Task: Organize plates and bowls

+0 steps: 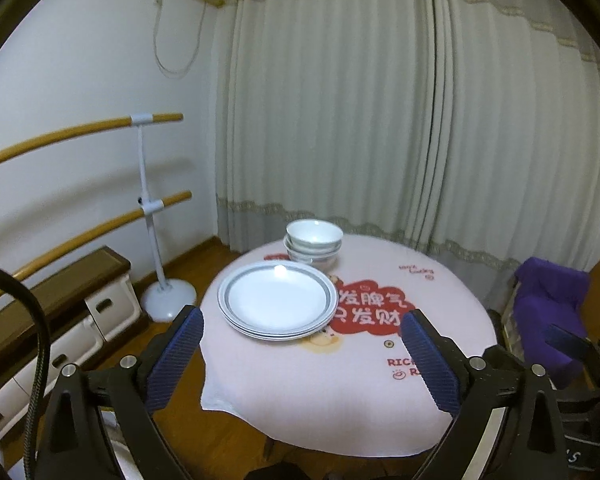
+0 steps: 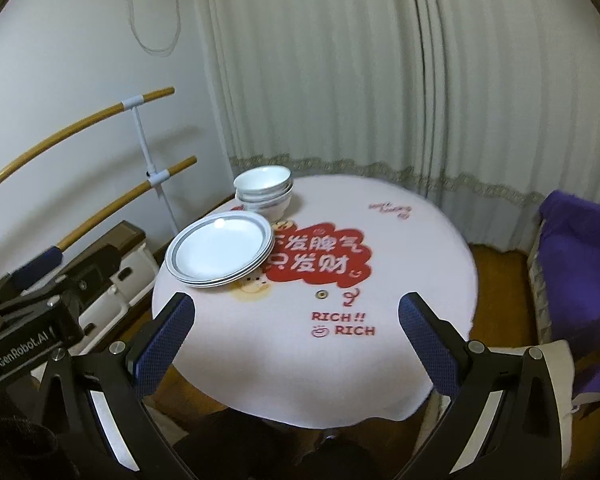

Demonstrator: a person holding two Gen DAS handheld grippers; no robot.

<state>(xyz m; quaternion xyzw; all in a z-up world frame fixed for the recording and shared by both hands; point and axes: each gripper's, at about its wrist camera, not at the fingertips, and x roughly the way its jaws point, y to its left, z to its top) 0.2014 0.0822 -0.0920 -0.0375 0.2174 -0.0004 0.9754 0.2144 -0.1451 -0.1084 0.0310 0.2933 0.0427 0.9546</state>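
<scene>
1. A round table (image 1: 340, 400) under a pale pink cloth fills the middle of both wrist views; the cloth carries a red cloud-shaped print (image 1: 374, 312) with white characters and the red word RICH near its front edge
2. The stack of plates (image 1: 277, 300), white with a grey band round the rim, lies on the left part of the cloth, its right edge overlapping the red print; the right wrist view shows the same stack (image 2: 220, 254) at the table's left side
3. The stack of bowls (image 1: 313, 243), white and nested upright, stands just behind the plates, toward the curtain; whether the lowest bowl touches the plate rim I cannot tell; in the right wrist view the bowls (image 2: 265, 191) sit at the far left edge of the table
4. The left gripper (image 1: 302, 322) is spread wide with nothing between its blue pads; it hangs over the near side of the table, short of the plates and clear of them
5. The right gripper (image 2: 296, 304) is likewise released, its jaws wide apart and empty, over the bare front part of the cloth; the plates are up and to the left of it, well apart from its pads
6. Behind the table hangs a pleated curtain (image 1: 380, 120); at left stands a white stand with two wooden bars (image 1: 148, 200); a purple cloth (image 1: 548, 312) drapes a seat at right
</scene>
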